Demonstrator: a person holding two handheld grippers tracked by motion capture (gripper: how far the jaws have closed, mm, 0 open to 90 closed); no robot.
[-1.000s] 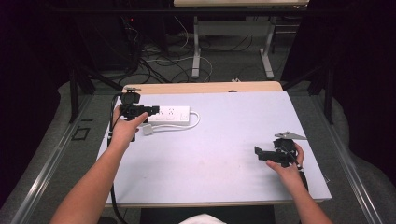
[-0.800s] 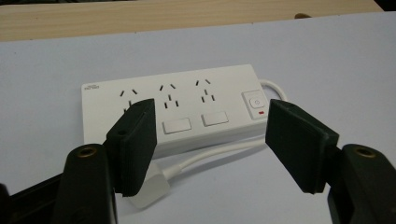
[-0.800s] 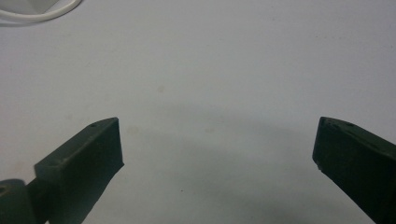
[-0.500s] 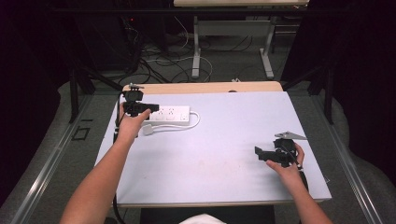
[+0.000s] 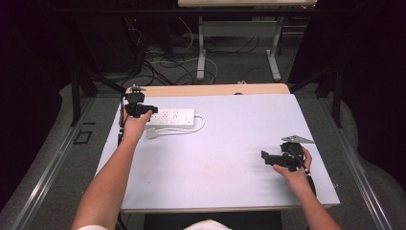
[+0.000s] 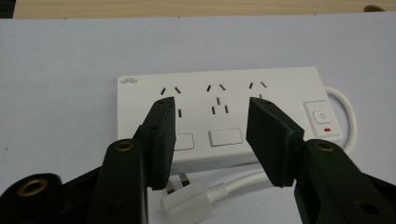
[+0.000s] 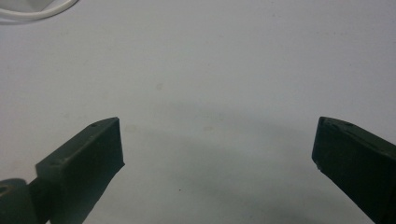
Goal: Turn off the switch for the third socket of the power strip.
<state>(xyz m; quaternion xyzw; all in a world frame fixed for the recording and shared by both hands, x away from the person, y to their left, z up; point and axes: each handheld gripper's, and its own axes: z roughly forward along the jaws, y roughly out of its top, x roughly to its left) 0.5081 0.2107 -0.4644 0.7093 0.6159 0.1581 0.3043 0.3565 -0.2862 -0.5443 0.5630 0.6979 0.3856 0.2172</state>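
Dim workshop floor and tangled cables lie beyond the pale tabletop (image 5: 230, 143). Over the last second the left gripper (image 6: 210, 135) has edged forward and now hovers above the near edge of the white power strip (image 6: 224, 107), jaws spread wide and holding nothing. Judging from that, a grasp of the strip or its plug is being lined up. The plug (image 6: 187, 203) lies just below and between the jaws, its cord (image 6: 345, 112) looping round the strip's far end; it could snag a closing jaw. The right gripper (image 7: 217, 154), well apart, has stayed over bare tabletop, also released and empty.
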